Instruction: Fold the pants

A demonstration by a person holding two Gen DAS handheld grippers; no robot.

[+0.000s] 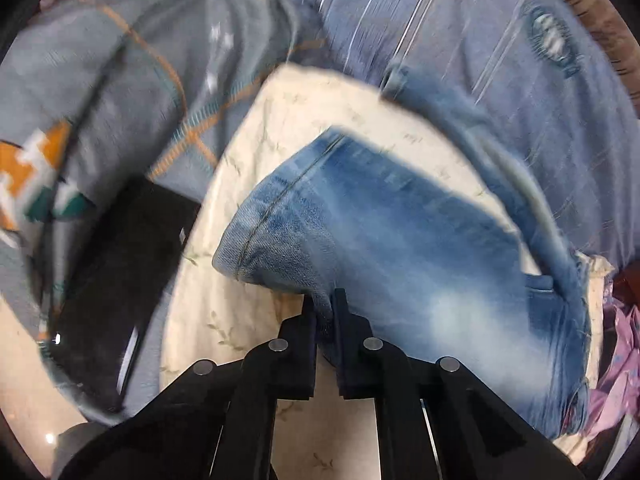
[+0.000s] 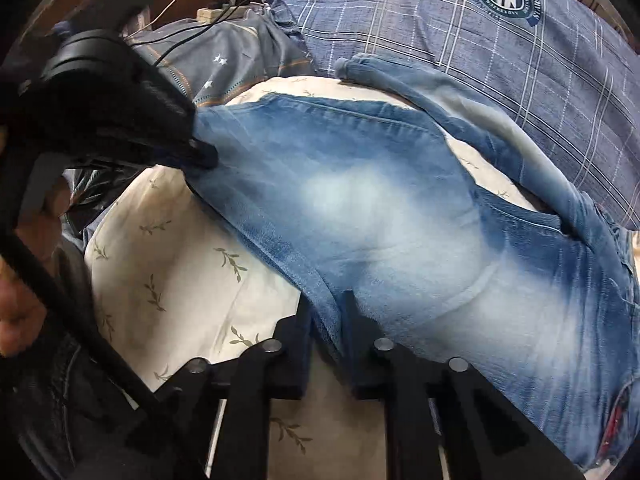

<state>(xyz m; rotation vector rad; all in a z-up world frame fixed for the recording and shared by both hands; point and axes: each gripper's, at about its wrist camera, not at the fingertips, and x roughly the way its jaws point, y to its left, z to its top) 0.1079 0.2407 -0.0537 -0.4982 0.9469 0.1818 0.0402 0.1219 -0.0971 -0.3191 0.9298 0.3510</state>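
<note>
Both tools clamp the faded blue denim pants (image 2: 400, 216): left tool (image 1: 324, 304) at 9 o'clock hem, right tool (image 2: 328, 304) at 6 o'clock edge. Folding barely begun; legs remain spread.

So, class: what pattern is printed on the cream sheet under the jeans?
Small olive-green leafy sprigs on the cream sheet; clearest in the right wrist view.

Setting was a home, most likely a bedroom. Work surface was a cream sheet (image 2: 168, 280) with a leaf print, with a checked blue pillow (image 2: 460, 40) and a grey patterned cover (image 1: 100, 80) lying at its far side. A power strip (image 2: 218, 11) with plugged-in chargers sat behind the bedding.
</note>
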